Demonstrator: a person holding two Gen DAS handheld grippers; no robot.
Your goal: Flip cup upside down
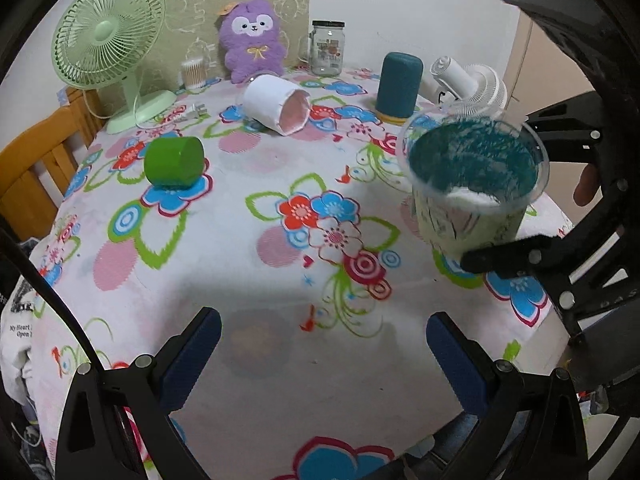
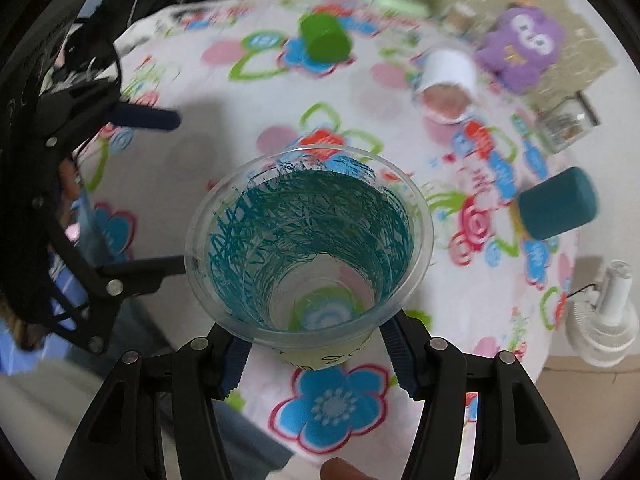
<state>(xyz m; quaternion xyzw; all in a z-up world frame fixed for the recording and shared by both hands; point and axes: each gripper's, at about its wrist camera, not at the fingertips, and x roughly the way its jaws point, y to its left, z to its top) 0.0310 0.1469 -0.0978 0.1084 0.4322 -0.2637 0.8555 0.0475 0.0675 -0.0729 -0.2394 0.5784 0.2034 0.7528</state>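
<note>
In the left wrist view, the left hand-held gripper (image 1: 324,344) hung low over the flower-printed tabletop (image 1: 256,264) with its blue-padded fingers (image 1: 192,356) spread wide and nothing between them. To the right, the clear plastic cup scribbled inside with teal ink (image 1: 474,184) was held mouth-up above the cloth by the right hand-held gripper (image 1: 516,256), one black finger of which pressed against the cup's lower wall. Farther back lay a green plastic cup on its side (image 1: 174,162), a white paper cup with a pink inside, also on its side (image 1: 278,104), an upright teal cylinder with a yellow base (image 1: 398,86), a white handheld fan lying down (image 1: 470,88), a clear glass jar with a black lid (image 1: 327,48), a purple plush toy (image 1: 252,40) and a pale green desk fan (image 1: 110,36). In the right wrist view, which was blurred, the right hand-held gripper (image 2: 316,344) clamped the teal-scribbled cup (image 2: 310,252) between its blue pads (image 2: 394,354), gripping near the base; the cup stood upright with its open rim facing the camera and the floral cloth (image 2: 208,168) visible through its clear bottom. The left hand-held gripper (image 2: 160,192) showed at the left edge, fingers apart, one of them just beside the cup's rim; whether it touched could not be told.
</note>
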